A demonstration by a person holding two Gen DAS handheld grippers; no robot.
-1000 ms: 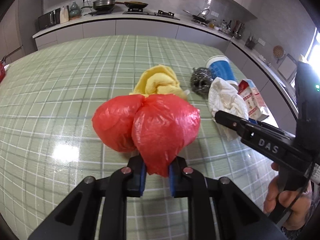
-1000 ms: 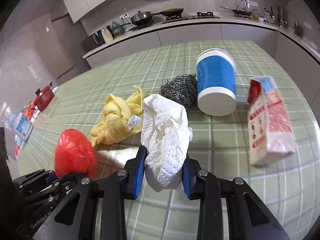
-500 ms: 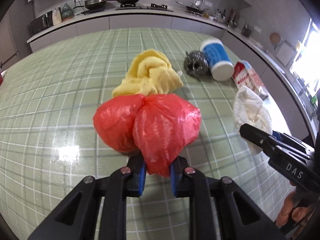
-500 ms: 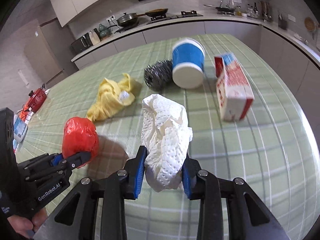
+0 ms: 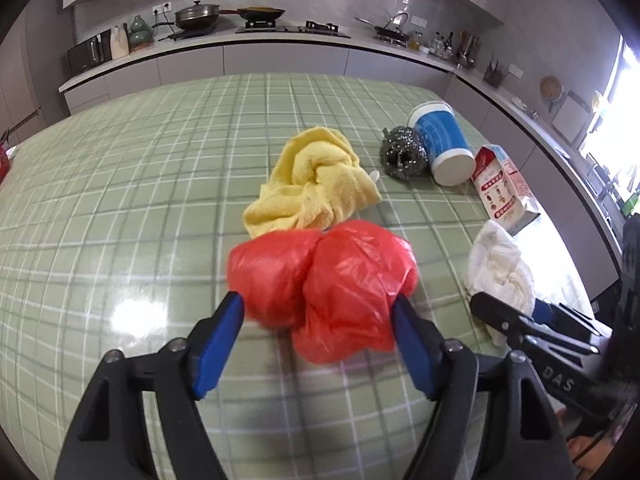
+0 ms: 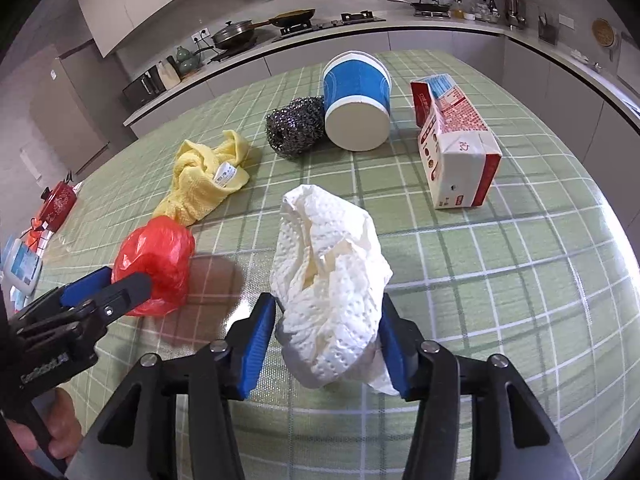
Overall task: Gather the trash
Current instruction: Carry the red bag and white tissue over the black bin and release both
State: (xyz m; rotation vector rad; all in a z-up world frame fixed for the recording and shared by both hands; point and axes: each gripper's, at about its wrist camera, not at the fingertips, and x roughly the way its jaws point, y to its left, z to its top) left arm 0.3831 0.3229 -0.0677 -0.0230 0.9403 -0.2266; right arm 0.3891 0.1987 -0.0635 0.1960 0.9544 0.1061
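A crumpled red plastic bag (image 5: pixel 324 284) lies on the green checked tablecloth between the spread jaws of my left gripper (image 5: pixel 316 340), which is open; the bag also shows in the right wrist view (image 6: pixel 154 264). A crumpled white paper towel (image 6: pixel 330 312) sits between the spread jaws of my right gripper (image 6: pixel 328 344), which is open; the towel also shows at the right of the left wrist view (image 5: pixel 500 276). The left gripper (image 6: pixel 108 292) is to the left of the right one.
A yellow cloth (image 5: pixel 316 184), a steel scourer (image 5: pixel 400 156), a blue and white cup on its side (image 5: pixel 444 144) and a red and white carton (image 5: pixel 504 192) lie further back. The table's right edge (image 5: pixel 576 280) is near the paper towel. A kitchen counter runs behind.
Both grippers have opened: the left let go of the red bag, the right let go of the paper towel. Both pulled back toward the near side of the table.
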